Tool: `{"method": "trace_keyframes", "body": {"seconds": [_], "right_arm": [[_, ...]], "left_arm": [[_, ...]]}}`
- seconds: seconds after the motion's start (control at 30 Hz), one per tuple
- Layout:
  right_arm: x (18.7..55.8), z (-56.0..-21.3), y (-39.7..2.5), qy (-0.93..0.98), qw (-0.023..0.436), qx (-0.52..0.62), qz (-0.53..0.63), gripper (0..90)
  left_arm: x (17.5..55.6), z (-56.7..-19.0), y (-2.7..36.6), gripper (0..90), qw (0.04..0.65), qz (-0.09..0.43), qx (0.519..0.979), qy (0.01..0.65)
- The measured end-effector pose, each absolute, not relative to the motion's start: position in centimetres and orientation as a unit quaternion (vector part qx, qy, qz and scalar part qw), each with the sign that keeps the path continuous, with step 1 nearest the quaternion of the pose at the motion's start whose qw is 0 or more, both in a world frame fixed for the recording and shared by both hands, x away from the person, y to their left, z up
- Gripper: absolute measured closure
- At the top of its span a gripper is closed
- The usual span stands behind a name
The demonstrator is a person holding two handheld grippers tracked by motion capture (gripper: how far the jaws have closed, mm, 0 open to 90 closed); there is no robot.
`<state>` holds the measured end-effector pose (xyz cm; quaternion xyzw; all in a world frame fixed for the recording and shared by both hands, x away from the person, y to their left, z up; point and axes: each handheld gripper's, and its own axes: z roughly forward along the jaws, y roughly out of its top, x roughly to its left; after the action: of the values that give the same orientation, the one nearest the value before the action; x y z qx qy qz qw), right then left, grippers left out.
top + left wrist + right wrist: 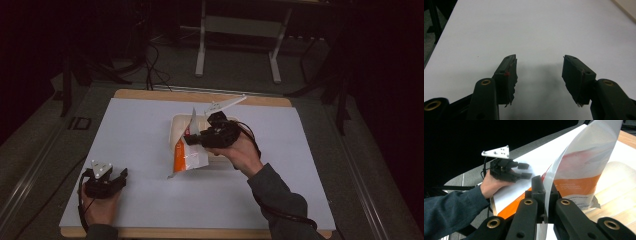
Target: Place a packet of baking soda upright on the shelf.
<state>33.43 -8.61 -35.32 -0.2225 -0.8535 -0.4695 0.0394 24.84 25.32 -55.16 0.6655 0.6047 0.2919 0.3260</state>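
Note:
My right gripper [189, 139] is held above the middle of the table, shut on the edge of a white pouch [187, 157] with an orange band. The pouch hangs tilted from the jaws, and its lower corner reaches down to the table. In the right gripper view the jaws [546, 192] pinch the thin curled edge of the pouch [576, 185]. My left gripper [121, 176] rests on the table at the near left, open and empty. In the left gripper view its fingertips [539, 72] stand wide apart over bare white surface.
A pale shallow tray [176, 124] sits behind and under the pouch; its rim [624, 175] also appears in the right gripper view. The white table cover [150, 125] ends at wooden edges. Table legs and cables stand on the dark floor beyond.

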Motion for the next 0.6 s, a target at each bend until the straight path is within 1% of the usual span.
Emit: {"method": "trace_keyframes", "body": {"seconds": [0.03, 0.6], "right_arm": [[34.0, -35.2, -8.6, -0.854, 0.035, -0.223, -0.469, 90.0], [36.1, -34.5, -9.0, -0.854, 0.007, -0.222, -0.470, 90.0]], "left_arm": [[24.8, -55.2, 25.3, 45.5, 0.326, 0.292, 0.665, 0.605], [24.9, -55.2, 25.3, 45.4, 0.325, 0.292, 0.665, 0.605]]}}
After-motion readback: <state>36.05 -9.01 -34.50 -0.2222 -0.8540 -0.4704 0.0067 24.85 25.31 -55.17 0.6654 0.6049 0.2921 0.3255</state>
